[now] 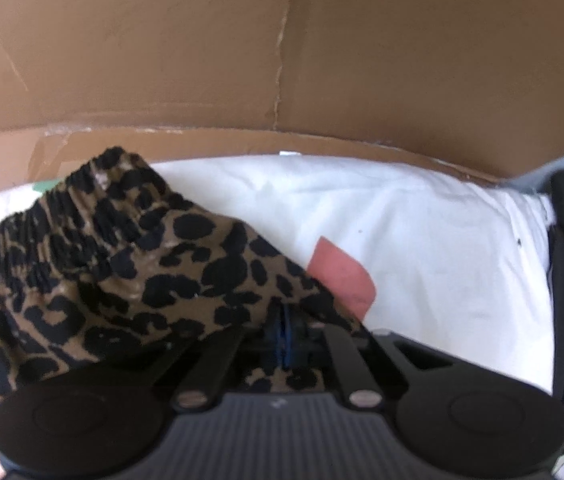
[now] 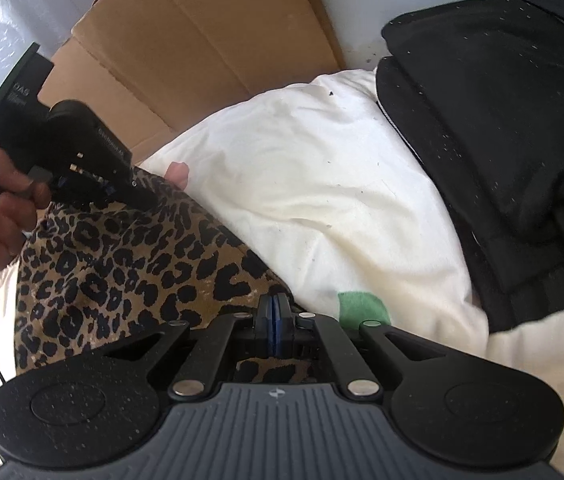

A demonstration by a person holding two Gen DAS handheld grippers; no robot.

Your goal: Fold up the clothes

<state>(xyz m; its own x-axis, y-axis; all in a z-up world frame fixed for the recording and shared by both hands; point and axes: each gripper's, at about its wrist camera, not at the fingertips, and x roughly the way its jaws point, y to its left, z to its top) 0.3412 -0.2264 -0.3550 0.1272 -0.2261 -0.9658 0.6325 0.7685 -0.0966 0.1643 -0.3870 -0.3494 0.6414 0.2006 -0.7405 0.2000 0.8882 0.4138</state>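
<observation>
The left gripper (image 1: 286, 334) has its fingers pressed together on an edge of the leopard-print garment (image 1: 113, 264), whose gathered elastic waistband (image 1: 53, 220) bunches up at the far left of that view. The right gripper (image 2: 273, 326) likewise pinches the same garment (image 2: 129, 264), its blue pads (image 2: 279, 320) closed with cloth between them. The garment lies on white bedding (image 2: 306, 200), spread between the two grippers. A pink tape patch (image 1: 342, 276) sits just right of the left gripper; a green tape patch (image 2: 360, 306) just right of the right one. A cardboard box (image 1: 241, 60) stands at the far side, folded black clothing (image 2: 502, 100) to the right.
</observation>
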